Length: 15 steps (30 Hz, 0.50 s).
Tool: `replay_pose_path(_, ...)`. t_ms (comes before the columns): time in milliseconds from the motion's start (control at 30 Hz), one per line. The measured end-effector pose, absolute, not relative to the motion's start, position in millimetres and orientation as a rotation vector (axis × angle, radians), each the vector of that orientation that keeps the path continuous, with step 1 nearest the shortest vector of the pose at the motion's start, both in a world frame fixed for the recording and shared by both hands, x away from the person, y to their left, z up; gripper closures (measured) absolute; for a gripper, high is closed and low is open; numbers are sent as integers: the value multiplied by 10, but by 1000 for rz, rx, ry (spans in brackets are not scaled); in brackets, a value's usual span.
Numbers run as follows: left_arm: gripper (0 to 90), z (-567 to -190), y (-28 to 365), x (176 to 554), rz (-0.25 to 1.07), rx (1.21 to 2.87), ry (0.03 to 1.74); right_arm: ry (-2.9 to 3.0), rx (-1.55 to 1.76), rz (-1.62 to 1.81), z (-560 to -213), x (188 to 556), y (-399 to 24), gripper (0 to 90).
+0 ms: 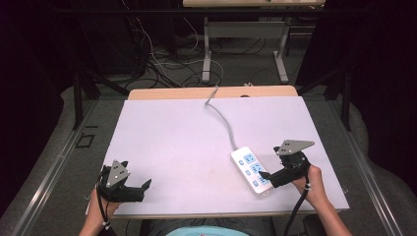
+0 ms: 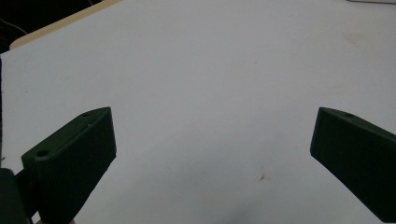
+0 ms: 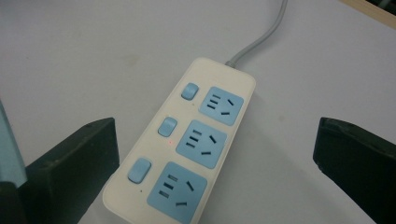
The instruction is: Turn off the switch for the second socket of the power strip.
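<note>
Right gripper view: power strip (image 3: 182, 144) near the worktop's (image 1: 167, 142) front-right corner, right gripper (image 3: 215, 163) wide open astride it, left gripper (image 2: 212, 158) wide open, empty; rigid, light, slick plastic, probably best pinched across long sides.

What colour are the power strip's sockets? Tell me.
Light blue sockets on the white power strip; right gripper view.

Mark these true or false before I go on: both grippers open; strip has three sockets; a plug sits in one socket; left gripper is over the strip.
1. Both the left gripper and right gripper are open. True.
2. The strip has three sockets. True.
3. A plug sits in one socket. False: all three are empty.
4. The left gripper is over the strip. False: it is over bare table; the right gripper is at the strip.
</note>
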State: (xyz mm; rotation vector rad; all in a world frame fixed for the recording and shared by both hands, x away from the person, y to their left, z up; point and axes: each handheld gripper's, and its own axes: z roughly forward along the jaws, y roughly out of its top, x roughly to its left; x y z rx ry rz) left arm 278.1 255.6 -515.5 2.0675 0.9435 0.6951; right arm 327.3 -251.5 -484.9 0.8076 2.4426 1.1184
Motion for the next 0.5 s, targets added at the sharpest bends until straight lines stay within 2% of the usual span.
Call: replay_pose_path(500, 3, -5176, 2547, 2788, 680, 2080, 946, 2530, 796, 1090, -4784, 3462, -2335, 0)
